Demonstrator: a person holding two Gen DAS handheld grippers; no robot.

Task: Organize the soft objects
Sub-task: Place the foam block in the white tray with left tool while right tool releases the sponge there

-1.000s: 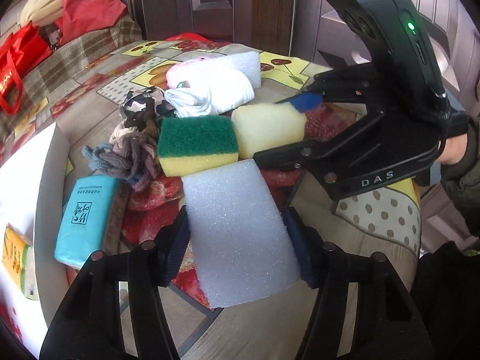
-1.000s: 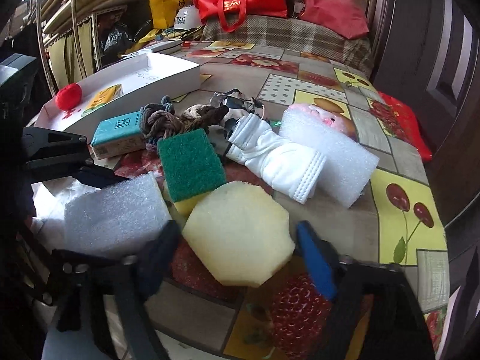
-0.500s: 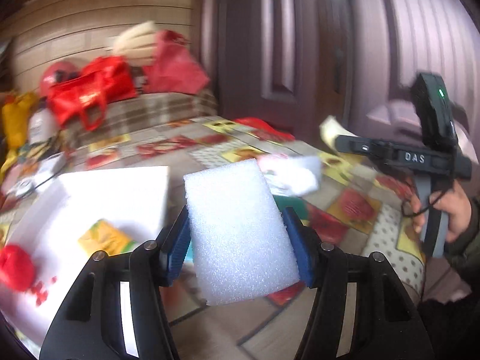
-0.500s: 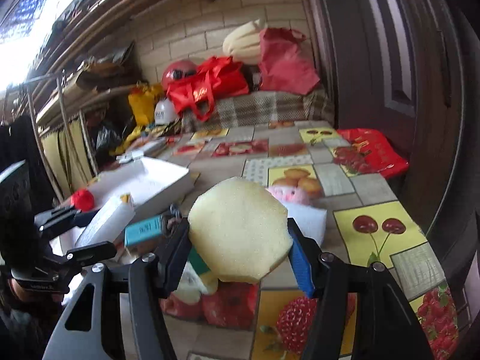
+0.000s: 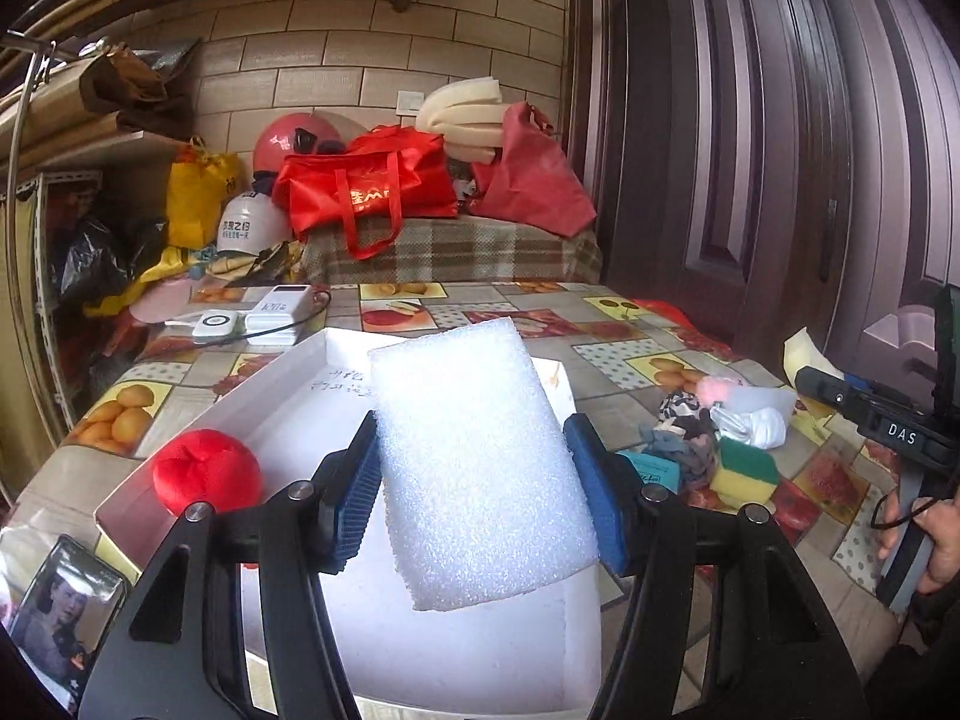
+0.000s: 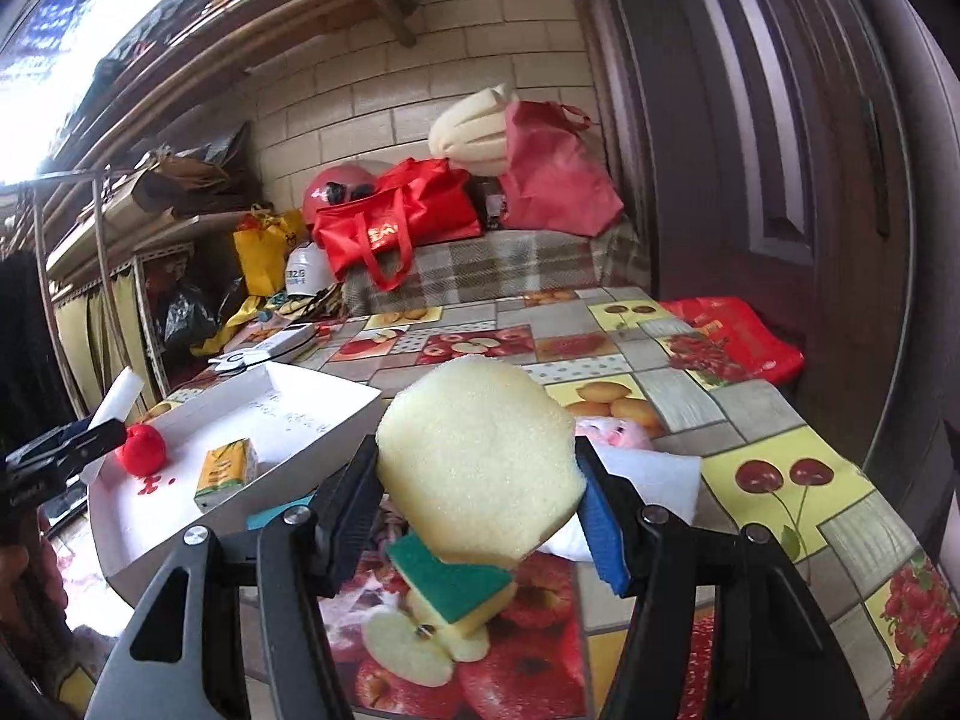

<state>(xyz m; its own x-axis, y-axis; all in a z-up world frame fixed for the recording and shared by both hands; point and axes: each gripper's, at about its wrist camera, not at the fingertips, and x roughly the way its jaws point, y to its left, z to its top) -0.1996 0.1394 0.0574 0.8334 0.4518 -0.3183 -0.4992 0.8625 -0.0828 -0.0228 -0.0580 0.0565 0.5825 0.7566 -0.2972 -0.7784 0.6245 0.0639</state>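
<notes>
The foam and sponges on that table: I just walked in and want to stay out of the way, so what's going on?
A person is sorting soft things with two tools. The left hand-held gripper is clamped on a white foam block, held above the white tray, which already holds a red ball. The right hand-held gripper grips a yellow sponge, lifted off the table. A green-topped sponge waits there.

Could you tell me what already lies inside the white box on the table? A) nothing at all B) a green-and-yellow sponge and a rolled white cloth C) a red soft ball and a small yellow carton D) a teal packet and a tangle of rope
C: the right wrist view shows the red soft ball and the small yellow carton inside the white box.
</notes>
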